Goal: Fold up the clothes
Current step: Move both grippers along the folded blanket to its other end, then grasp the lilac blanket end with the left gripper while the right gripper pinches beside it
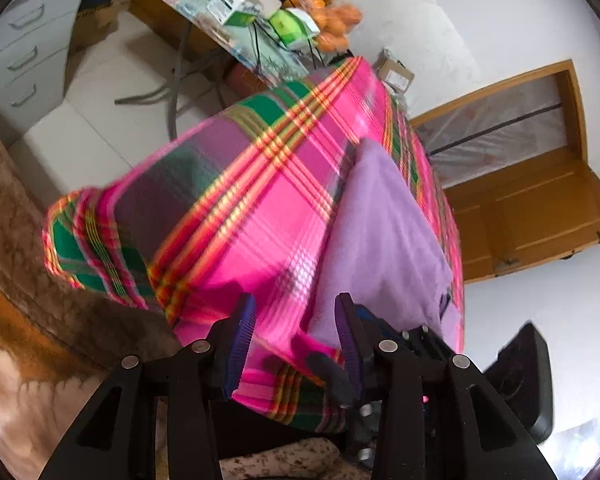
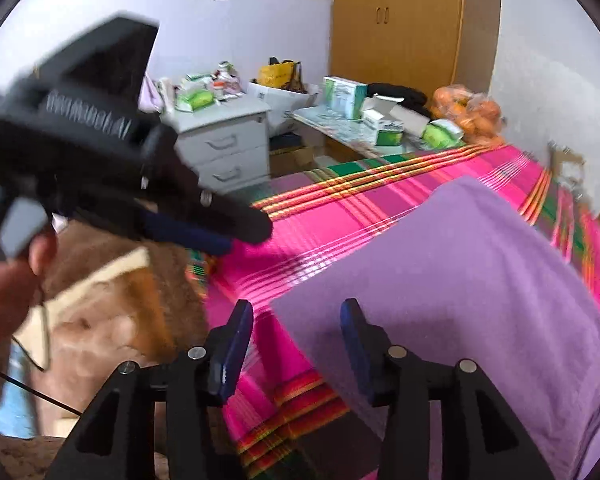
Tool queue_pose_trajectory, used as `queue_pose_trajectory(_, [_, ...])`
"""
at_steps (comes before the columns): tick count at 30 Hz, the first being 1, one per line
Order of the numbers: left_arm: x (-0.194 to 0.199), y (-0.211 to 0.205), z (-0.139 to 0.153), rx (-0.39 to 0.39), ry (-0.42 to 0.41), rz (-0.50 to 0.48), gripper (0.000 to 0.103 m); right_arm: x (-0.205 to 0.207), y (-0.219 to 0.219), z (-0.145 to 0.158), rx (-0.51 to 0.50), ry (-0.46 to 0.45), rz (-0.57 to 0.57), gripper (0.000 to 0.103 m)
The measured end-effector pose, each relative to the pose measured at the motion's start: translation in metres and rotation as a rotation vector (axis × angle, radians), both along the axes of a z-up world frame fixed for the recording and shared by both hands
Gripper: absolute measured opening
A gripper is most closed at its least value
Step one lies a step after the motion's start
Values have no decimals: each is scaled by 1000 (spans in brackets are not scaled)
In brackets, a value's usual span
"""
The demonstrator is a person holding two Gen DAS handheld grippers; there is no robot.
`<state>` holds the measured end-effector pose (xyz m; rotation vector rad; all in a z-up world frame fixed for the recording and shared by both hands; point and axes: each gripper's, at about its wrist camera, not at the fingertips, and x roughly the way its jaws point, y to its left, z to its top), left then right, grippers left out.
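Both grippers hover with jaws apart over a lilac garment on a bed.

Largest is the bed, covered with a pink plaid sheet [image 2: 340,216] with green and yellow stripes. On it lies the lilac garment [image 2: 460,280], folded flat, toward the wall side of the bed. Beyond the foot of the bed stands a folding bench [image 2: 340,128] with medicine boxes and a bag of oranges [image 2: 468,114]; a grey drawer cabinet [image 2: 224,144] is beside it. The right gripper [image 2: 296,344] has its jaws wide open and empty, just at the near corner of the garment. The left gripper [image 1: 296,340] is also open, holding nothing, above the sheet beside the garment edge.
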<state>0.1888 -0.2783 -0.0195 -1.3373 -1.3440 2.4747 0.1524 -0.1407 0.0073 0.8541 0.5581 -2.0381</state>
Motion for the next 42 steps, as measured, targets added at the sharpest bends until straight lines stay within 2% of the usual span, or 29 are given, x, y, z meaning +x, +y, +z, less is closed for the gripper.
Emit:
queue_pose_trajectory(4, [-19, -1, -1, 8, 10, -9, 44, 2, -5, -4, 32, 50, -36, 46])
queue_pose_trajectory(8, [-50, 9, 0, 25, 61, -105, 47, 2, -4, -5, 20, 53, -60, 46])
queue_pose_trajectory(12, [-85, 20, 1, -45, 26, -148, 47, 0, 0, -5, 8, 43, -68, 46])
queue_pose_trajectory(14, [-101, 23, 4, -61, 34, -176, 47, 0, 0, -5, 6, 41, -70, 46])
queue_pose_trajectory(18, [-136, 24, 2, -57, 19, -264, 47, -1, 1, -5, 8, 47, -66, 46])
queue_pose_trajectory(20, [-148, 23, 1, -56, 5, -250, 47, -1, 3, -6, 5, 45, -64, 46])
queue_pose_trajectory(22, [-162, 26, 0, -66, 3, -296, 47, -2, 4, -6, -1, 43, -63, 46])
queue_pose_trajectory(29, [-195, 18, -3, 7, -17, -299, 47, -7, 8, -6, -16, 32, -50, 46])
queue_pose_trajectory(36, [-205, 19, -7, 59, -14, -287, 47, -4, 11, -7, -32, 24, -44, 46])
queue_pose_trajectory(39, [-211, 18, -8, 69, -23, -267, 38, -4, 13, -7, -36, 25, -44, 46])
queue_pose_trajectory(40, [-212, 19, -9, 57, -27, -264, 30, -4, 13, -7, -39, 25, -46, 45])
queue_pose_trajectory(42, [-214, 22, -9, 30, -36, -259, 26, -4, 14, -7, -46, 25, -53, 42])
